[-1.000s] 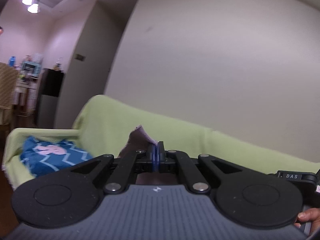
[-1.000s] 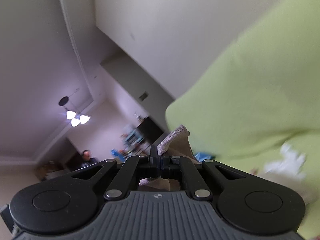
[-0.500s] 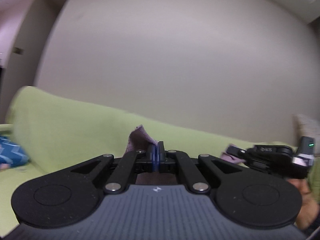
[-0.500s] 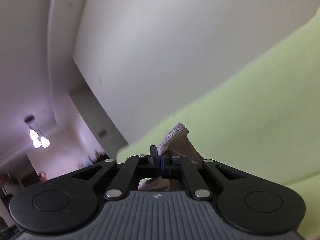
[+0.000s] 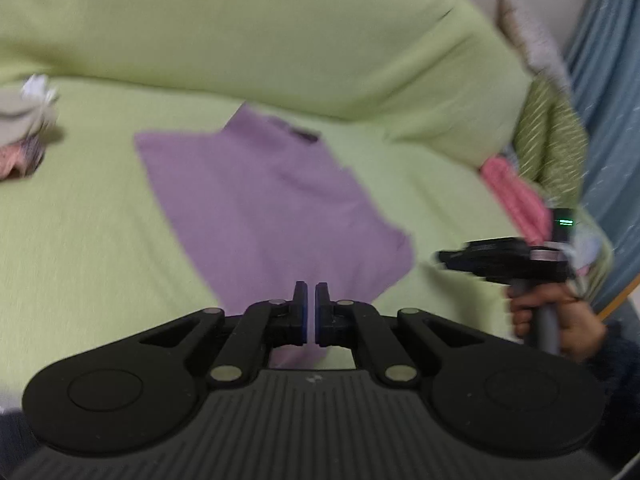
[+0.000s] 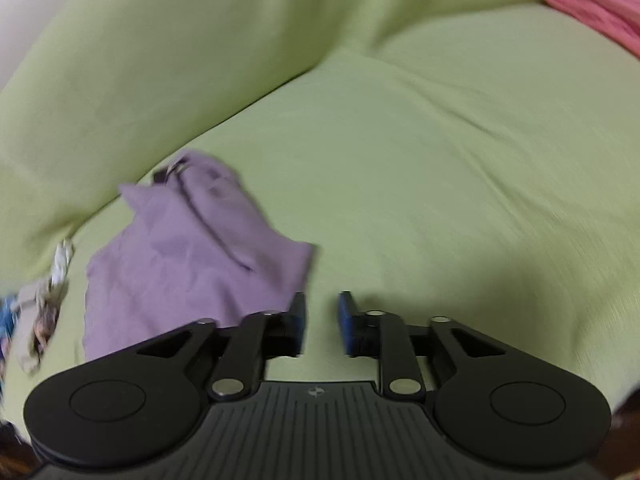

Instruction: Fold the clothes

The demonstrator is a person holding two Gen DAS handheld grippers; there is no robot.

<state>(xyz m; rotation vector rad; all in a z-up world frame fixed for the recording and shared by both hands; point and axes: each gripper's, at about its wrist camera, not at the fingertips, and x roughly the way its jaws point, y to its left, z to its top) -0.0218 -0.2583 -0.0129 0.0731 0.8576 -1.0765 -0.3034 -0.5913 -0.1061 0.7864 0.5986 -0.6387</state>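
A purple garment [image 5: 264, 208] lies spread flat on the green-covered sofa seat [image 5: 80, 220]. My left gripper [image 5: 311, 300] hovers over its near edge with the jaws slightly apart and nothing between them. My right gripper [image 6: 322, 312] is open and empty, just right of the garment's near corner [image 6: 192, 264]. The right gripper also shows in the left wrist view [image 5: 504, 260], held by a hand to the right of the garment.
A pile of clothes [image 5: 24, 128] lies at the sofa's left end. A pink folded item [image 5: 516, 196] and a green striped one [image 5: 552, 148] sit at the right end. The sofa back [image 5: 280, 32] rises behind. A blue curtain [image 5: 608, 120] hangs far right.
Both grippers held the purple garment up in the air, shut on it. Now the garment lies flat on the seat and both grippers have let go and point down at it.
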